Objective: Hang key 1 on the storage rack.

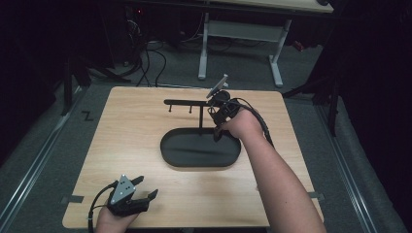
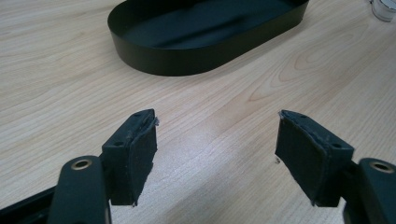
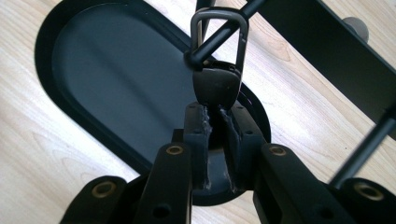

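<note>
A black oval tray (image 1: pixel 167 150) lies mid-table with a thin black stand (image 1: pixel 187 102) rising from it, its crossbar carrying small pegs. My right gripper (image 1: pixel 221 120) is at the stand's right end, above the tray's right part. In the right gripper view, my right gripper (image 3: pixel 216 112) is shut on a dark tab (image 3: pixel 215 86) whose grey metal loop (image 3: pixel 219 13) sits around a black rod (image 3: pixel 226 31) of the stand. My left gripper (image 1: pixel 148 186) rests near the table's front left edge. It stands open (image 2: pixel 217 126) with nothing between its pads, facing the tray (image 2: pixel 177 60).
The wooden table (image 1: pixel 126 145) ends close behind the stand. A second desk on white legs (image 1: pixel 203 48) stands beyond it, with cables (image 1: pixel 150 58) on the floor. A small pale object (image 2: pixel 385 9) sits on the table past the tray in the left gripper view.
</note>
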Tool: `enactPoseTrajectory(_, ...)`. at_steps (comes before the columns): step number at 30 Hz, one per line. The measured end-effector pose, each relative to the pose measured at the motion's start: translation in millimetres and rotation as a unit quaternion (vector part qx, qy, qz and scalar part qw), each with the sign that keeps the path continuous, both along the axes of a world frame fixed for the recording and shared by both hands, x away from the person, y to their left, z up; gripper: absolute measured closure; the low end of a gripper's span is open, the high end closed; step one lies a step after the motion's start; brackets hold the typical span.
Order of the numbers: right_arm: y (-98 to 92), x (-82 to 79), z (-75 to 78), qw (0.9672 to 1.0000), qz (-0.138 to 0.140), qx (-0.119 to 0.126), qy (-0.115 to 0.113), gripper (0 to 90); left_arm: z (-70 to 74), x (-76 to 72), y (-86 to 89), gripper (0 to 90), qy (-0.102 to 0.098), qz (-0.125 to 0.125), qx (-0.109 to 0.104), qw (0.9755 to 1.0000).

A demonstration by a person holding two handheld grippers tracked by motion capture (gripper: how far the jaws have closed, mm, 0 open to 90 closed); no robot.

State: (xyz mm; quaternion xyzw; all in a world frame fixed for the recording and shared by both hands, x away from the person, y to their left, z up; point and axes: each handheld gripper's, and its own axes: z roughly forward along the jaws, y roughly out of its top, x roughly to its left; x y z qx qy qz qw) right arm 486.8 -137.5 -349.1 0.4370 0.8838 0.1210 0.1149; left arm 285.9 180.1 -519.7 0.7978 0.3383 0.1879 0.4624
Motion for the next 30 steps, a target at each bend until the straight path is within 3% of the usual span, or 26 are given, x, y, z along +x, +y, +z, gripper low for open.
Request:
enactPoseTrajectory(6, 3.4, 4.6, -6.3, 0.9999, -0.013, 0.001, -0.001, 80.1, -0.3, 0.0, -1.3, 29.7, 0.001, -0.003, 0.001, 1.0)
enactPoseTrajectory(7, 3.1, 6.1, -7.1, 1.0, -0.005, 0.0, -0.006, 80.0, -0.3, 0.0, -1.3, 29.7, 0.002, -0.003, 0.001, 1.0)
enactPoseTrajectory(11, 5.6, 7.6, -10.0, 0.9997, -0.018, 0.0, -0.015, 79.5, -0.6, -0.2, -2.9, 29.7, 0.003, -0.009, 0.003, 1.0)
enactPoseTrajectory(17, 1.4, 6.2, -10.0, 0.9994, -0.022, 0.007, -0.027, 73.4, -1.2, 0.4, -4.6, 29.7, 0.003, -0.011, 0.003, 0.9999)
enactPoseTrajectory(25, -16.1, -16.0, -3.7, 0.999, -0.023, 0.025, -0.031, 66.4, -2.5, 2.0, -8.1, 29.7, 0.005, -0.016, 0.006, 0.9998)
enactPoseTrajectory(30, -34.2, -37.9, -8.6, 0.9988, -0.022, 0.028, -0.034, 59.0, -3.5, 2.4, -11.7, 29.4, 0.008, -0.02, 0.012, 0.9997)
